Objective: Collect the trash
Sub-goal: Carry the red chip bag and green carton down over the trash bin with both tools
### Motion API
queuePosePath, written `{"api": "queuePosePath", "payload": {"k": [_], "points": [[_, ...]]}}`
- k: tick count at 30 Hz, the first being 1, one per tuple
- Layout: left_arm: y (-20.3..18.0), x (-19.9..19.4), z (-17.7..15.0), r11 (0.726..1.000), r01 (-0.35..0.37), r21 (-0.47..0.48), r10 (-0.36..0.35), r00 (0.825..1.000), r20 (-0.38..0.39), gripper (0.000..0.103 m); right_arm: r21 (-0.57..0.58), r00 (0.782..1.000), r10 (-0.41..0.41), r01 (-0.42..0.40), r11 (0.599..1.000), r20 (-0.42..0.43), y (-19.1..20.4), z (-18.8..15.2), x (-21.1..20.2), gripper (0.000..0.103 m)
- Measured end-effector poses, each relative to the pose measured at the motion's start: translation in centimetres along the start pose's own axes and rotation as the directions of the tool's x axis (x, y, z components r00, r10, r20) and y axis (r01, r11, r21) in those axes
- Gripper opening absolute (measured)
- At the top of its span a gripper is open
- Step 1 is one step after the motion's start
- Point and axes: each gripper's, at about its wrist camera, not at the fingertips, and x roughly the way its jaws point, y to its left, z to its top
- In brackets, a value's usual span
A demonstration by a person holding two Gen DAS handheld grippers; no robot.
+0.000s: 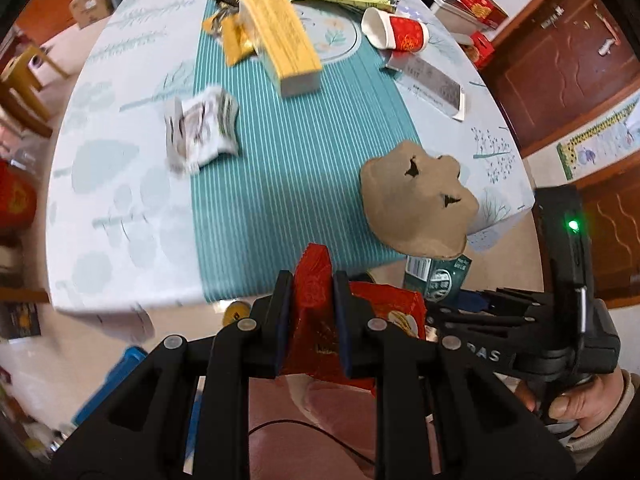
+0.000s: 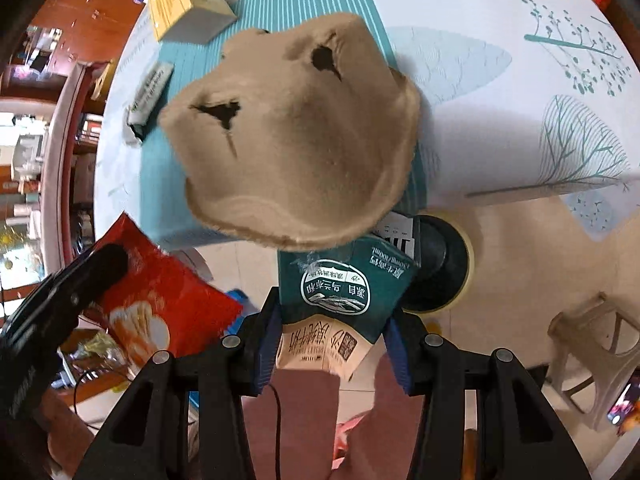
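My left gripper point(image 1: 313, 292) is shut on a red snack wrapper point(image 1: 316, 320), held past the table's near edge. My right gripper point(image 2: 334, 320) is shut on a dark green drink carton point(image 2: 340, 284). A brown moulded pulp piece point(image 2: 296, 140) with two torn holes sits on the carton's far end; how it stays there I cannot tell. Both grippers hang side by side over the floor. Still lying on the table point(image 1: 120, 200) are a yellow box point(image 1: 284, 36), a red paper cup point(image 1: 396, 32), a crumpled white wrapper point(image 1: 200, 128) and gold wrappers point(image 1: 236, 40).
A teal striped runner point(image 1: 288, 160) crosses the table. A round black object with a yellow rim point(image 2: 444, 264) is on the floor under the table edge. A plastic stool point(image 2: 592, 344) stands to the right, a blue item point(image 1: 120, 376) lies on the floor.
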Motion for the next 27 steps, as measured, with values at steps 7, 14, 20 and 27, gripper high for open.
{"api": "queuePosePath", "payload": {"k": [7, 14, 20, 27], "points": [[-1.2, 0.5, -4.6, 0.995, -0.039, -0.089, 0.043, 0.999, 0.034, 0.017, -0.039, 1.000, 0.015, -0.014, 0.999, 0.024, -1.4, -0.7, 1.0, 0.046], [-1.9, 1.4, -6.9, 0.986, -0.066, -0.155, 0.074, 0.996, 0.047, 0.017, -0.087, 0.995, 0.025, -0.016, 0.996, 0.101, -3.1, -0.3, 2.4, 0.046], [-2.3, 2.6, -7.6, 0.989, -0.086, -0.121, 0.094, 0.994, 0.055, 0.017, -0.161, 0.960, 0.025, 0.021, 0.987, 0.279, -3.2, -3.0, 1.6, 0.046], [-2.7, 6.6, -8.7, 0.995, -0.070, -0.077, 0.075, 0.995, 0.062, 0.017, -0.113, 0.942, 0.006, 0.034, 0.993, 0.335, -4.4, -6.1, 4.9, 0.046]]}}
